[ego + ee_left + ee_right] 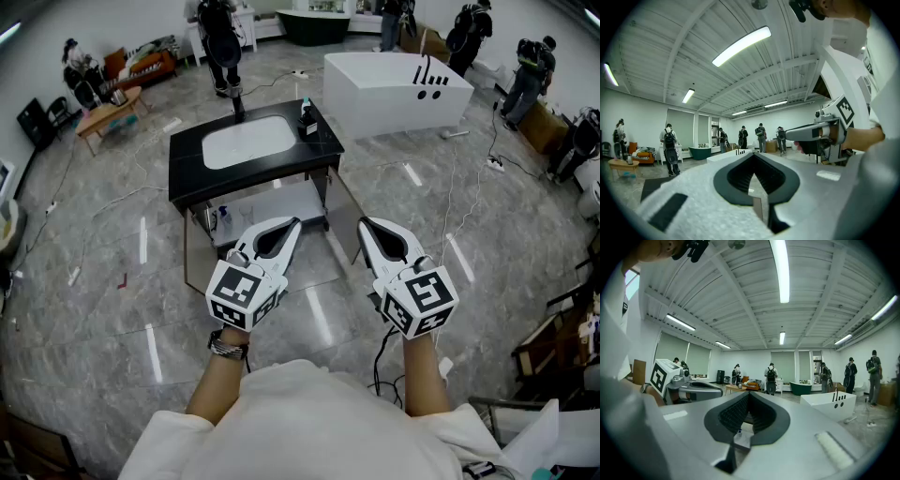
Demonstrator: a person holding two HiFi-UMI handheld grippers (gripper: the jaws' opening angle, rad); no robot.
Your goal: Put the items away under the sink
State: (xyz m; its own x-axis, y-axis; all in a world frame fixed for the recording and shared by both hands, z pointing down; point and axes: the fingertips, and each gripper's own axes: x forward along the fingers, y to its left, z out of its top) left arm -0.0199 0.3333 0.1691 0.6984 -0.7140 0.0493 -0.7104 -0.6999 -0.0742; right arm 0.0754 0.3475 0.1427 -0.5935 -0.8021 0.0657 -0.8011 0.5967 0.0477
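The sink cabinet [187, 173] has a black top and a white basin [248, 141], and stands on the floor ahead of me. A dark bottle [307, 120] stands on its right rear corner, next to the basin. Its front is open onto a pale lower shelf [281, 202] with a small bottle [221, 220] at the left. My left gripper [296, 223] [752, 153] and right gripper [362, 223] [749, 393] are held level side by side, short of the cabinet. Both are shut with nothing between the jaws.
A white bathtub [394, 89] stands behind the cabinet to the right. Cables [459, 187] trail over the grey tiled floor. Several people [220, 42] stand along the far side of the room, by a low wooden table [108, 117] and boxes.
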